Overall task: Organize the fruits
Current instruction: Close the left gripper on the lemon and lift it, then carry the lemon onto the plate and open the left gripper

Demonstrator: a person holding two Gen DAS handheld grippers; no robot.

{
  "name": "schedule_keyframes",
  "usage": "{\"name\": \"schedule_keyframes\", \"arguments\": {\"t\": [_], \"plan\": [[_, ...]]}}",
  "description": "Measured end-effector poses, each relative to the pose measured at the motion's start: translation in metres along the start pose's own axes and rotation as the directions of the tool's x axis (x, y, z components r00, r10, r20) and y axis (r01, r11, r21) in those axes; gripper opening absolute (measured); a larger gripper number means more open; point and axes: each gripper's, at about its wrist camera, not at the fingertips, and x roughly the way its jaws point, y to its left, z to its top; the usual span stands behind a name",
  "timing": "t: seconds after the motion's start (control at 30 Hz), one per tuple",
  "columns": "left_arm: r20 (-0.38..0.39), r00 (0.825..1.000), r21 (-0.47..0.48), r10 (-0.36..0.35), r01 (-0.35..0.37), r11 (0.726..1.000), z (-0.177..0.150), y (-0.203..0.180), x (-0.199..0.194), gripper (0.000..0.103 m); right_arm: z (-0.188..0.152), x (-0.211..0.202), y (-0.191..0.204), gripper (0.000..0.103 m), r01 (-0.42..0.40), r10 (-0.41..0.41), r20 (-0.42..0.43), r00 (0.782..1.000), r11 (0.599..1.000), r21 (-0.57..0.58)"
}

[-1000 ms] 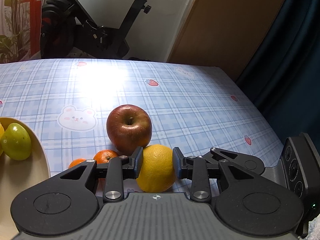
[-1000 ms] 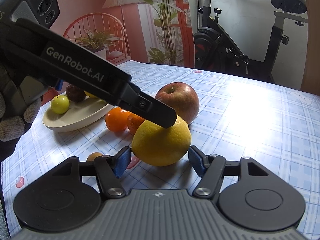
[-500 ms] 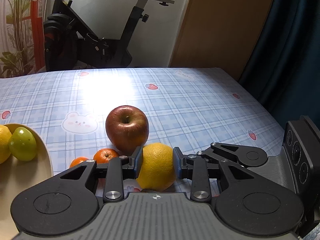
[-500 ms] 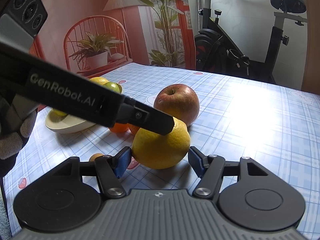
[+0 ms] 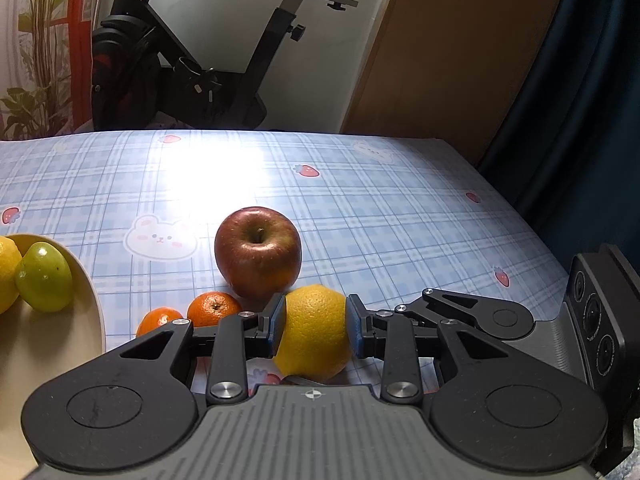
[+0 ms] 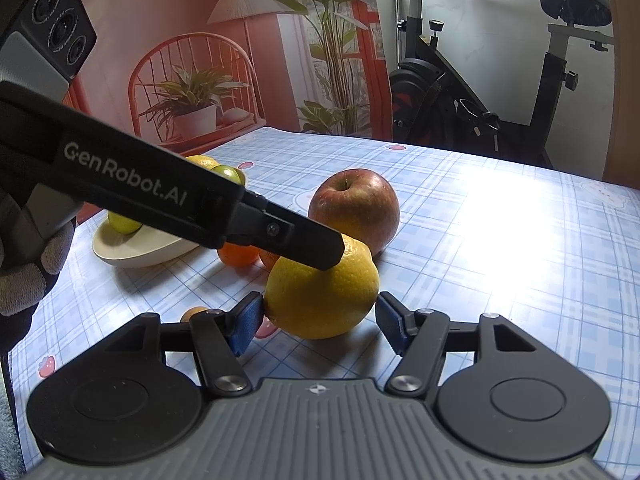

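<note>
1. Between the blue pads of the left gripper [image 5: 315,326] sits a large yellow orange [image 5: 315,330], clamped on both sides; in the left wrist view it looks lifted slightly off the tablecloth [image 5: 400,216], though how far I cannot tell
2. Seen from the right wrist, the right gripper [image 6: 320,322] stands spread around the same orange [image 6: 322,292]: its left pad sits right at the skin, its right pad is clearly apart, so it grips nothing
3. My reading of the step: the orange has been picked and is due to go into the cream bowl [image 5: 86,320] at the left, where a green fruit [image 5: 44,276] and a lemon [image 5: 6,274] already lie
4. Left on the cloth are a red apple [image 5: 258,252] just behind the orange and two small mandarins [image 5: 214,309] beside it, near the bowl's rim; another small orange fruit [image 6: 194,314] shows low in the right wrist view
5. The next move calls for a lift clear of the apple and mandarins, a swing left over the rim, then a gentle release so nothing rolls out
6. Pose: the left gripper slants down across the right camera's view, held by a gloved hand [image 6: 28,264] at the frame's left edge; the right gripper also tilts downward toward the table, level with the fruit
</note>
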Motion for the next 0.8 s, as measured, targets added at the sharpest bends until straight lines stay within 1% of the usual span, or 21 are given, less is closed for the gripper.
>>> {"name": "schedule_keyframes", "arguments": {"t": [0.3, 0.5, 0.6, 0.8], "plan": [[-0.014, 1.000, -0.006, -0.005, 0.004, 1.000, 0.001, 0.000, -0.003, 0.034, -0.002, -0.002, -0.001, 0.063, -0.006, 0.006, 0.000, 1.000, 1.000, 0.005], [-0.001, 0.999, 0.005, -0.038, 0.038, 0.999, 0.003, -0.006, -0.012, 0.034, 0.000, -0.018, -0.002, 0.063, 0.001, -0.002, 0.022, 1.000, 0.999, 0.032], [0.005, 0.999, 0.004, -0.049, 0.049, 0.999, 0.003, -0.007, -0.019, 0.034, 0.005, -0.023, 0.004, 0.063, 0.018, -0.018, 0.014, 1.000, 1.000, 0.023], [0.024, 0.997, -0.043, -0.068, 0.069, 0.997, 0.003, 0.007, -0.038, 0.034, 0.020, -0.022, 0.021, 0.063, 0.025, -0.025, -0.022, 0.999, 1.000, 0.008]]}}
